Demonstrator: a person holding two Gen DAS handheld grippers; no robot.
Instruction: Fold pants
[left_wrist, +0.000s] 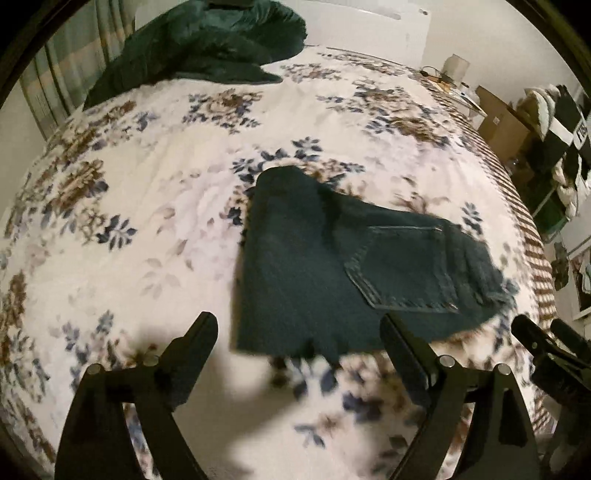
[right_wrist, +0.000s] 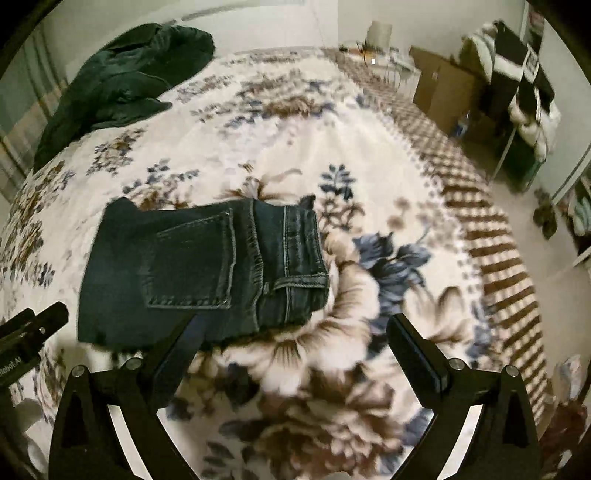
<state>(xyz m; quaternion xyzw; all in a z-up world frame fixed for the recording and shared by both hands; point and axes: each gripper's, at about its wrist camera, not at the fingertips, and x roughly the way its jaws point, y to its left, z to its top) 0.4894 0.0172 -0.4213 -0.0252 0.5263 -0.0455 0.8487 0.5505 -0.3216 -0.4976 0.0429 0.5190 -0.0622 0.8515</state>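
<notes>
The pants lie on the bed, already folded down into a compact dark denim bundle with a back pocket facing up and the waistband at the right end of the bundle in the right wrist view. They sit toward the near side of the floral bedspread, just beyond both grippers.

The left gripper hangs over the near edge of the bundle with its fingers spread wide and nothing between them. The right gripper is likewise wide open and empty; its left finger overlaps the near edge of the denim in the picture, but I cannot tell whether it touches the cloth. The two grippers are close together, each showing at the edge of the other's view.

Judging from the small tidy shape, the folding looks nearly or wholly done, and this seems to be the moment of release or of checking the result. If one more fold is wanted, the next move calls for closing both pairs of fingers on the near edge and carrying it over evenly; otherwise it calls only for drawing clear without dragging the top layer.

A dark green garment lies heaped at the far left of the bed, well apart from the pants.
</notes>
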